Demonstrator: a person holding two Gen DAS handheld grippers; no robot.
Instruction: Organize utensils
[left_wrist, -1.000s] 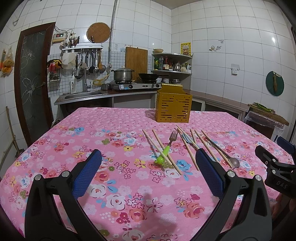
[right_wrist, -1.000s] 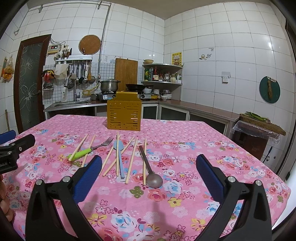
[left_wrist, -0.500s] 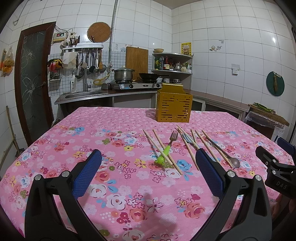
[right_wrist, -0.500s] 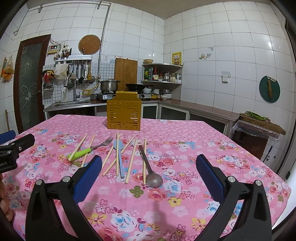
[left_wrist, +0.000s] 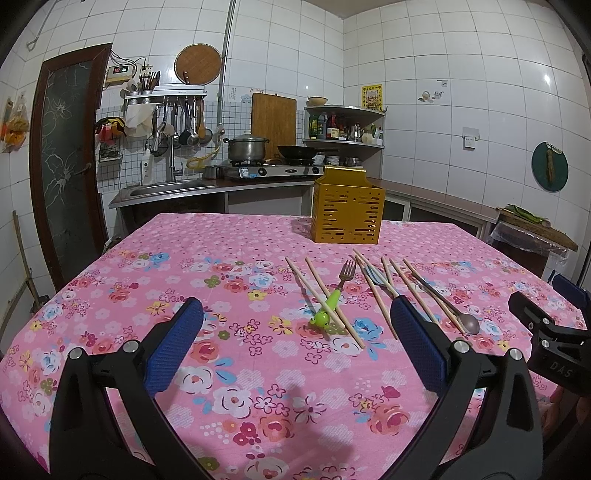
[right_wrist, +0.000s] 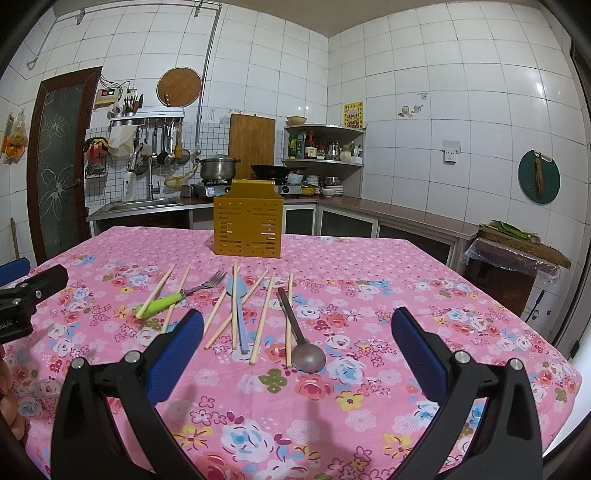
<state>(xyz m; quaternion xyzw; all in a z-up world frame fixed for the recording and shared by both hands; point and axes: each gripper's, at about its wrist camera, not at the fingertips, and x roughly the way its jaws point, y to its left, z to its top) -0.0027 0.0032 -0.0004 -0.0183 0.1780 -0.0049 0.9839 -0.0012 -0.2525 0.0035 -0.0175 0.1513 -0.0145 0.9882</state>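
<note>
A yellow slotted utensil holder (left_wrist: 346, 211) (right_wrist: 247, 227) stands upright at the far side of the table. In front of it lie a fork with a green handle (left_wrist: 330, 302) (right_wrist: 168, 300), a blue spoon (right_wrist: 238, 306) (left_wrist: 378, 280), a dark metal spoon (right_wrist: 301, 338) (left_wrist: 452, 308) and several wooden chopsticks (right_wrist: 263, 319) (left_wrist: 325, 301). My left gripper (left_wrist: 295, 332) hovers open over the cloth, short of the fork. My right gripper (right_wrist: 297, 334) is open too, with the metal spoon's bowl seen between its fingers, beyond them. Neither holds anything.
The table wears a pink flowered cloth (left_wrist: 207, 280) (right_wrist: 369, 295). Behind it run a kitchen counter with sink (left_wrist: 166, 188), a stove with a pot (left_wrist: 246, 147) and corner shelves (right_wrist: 325, 147). The other gripper shows at the frame edge (left_wrist: 546, 339) (right_wrist: 26, 295).
</note>
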